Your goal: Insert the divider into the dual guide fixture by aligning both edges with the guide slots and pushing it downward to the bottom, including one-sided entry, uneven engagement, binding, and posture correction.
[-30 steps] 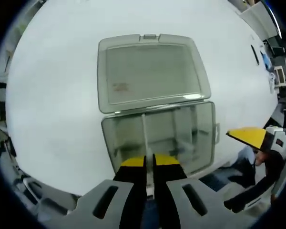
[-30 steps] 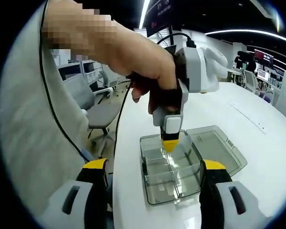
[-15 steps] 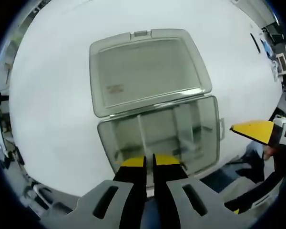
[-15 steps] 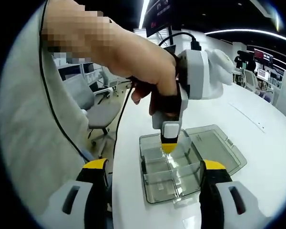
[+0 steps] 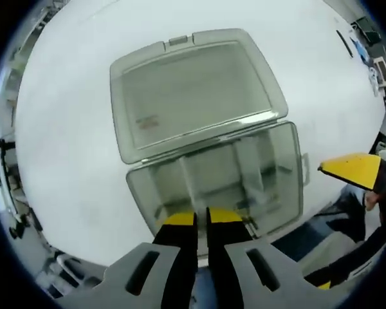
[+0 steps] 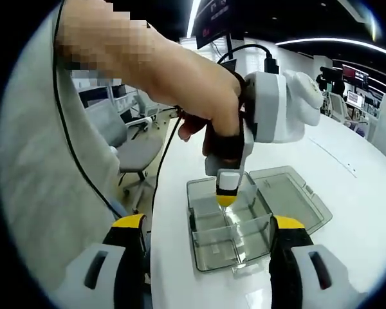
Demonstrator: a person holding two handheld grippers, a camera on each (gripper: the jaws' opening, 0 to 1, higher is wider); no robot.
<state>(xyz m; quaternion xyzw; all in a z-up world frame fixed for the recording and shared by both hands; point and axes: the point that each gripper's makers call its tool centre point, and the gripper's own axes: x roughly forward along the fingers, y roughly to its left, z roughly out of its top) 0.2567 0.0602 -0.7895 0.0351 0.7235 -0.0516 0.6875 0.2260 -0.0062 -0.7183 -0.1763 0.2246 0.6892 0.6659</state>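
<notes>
Overhead, left tongs (image 5: 201, 219) pinch the divider (image 5: 201, 248) (right tongs (image 6: 206, 248) apart) at the fixture (image 5: 280, 187) rim.

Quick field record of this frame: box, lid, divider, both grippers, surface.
box: clear plastic organizer box on the white table, compartments inside
lid: lid open, lying flat on the table behind the box
divider: clear divider upright in the box, below the left gripper's tips; seating depth unclear
left gripper: left gripper over the box, jaws nearly together, hand holding it
right gripper: right gripper open, off the box
</notes>
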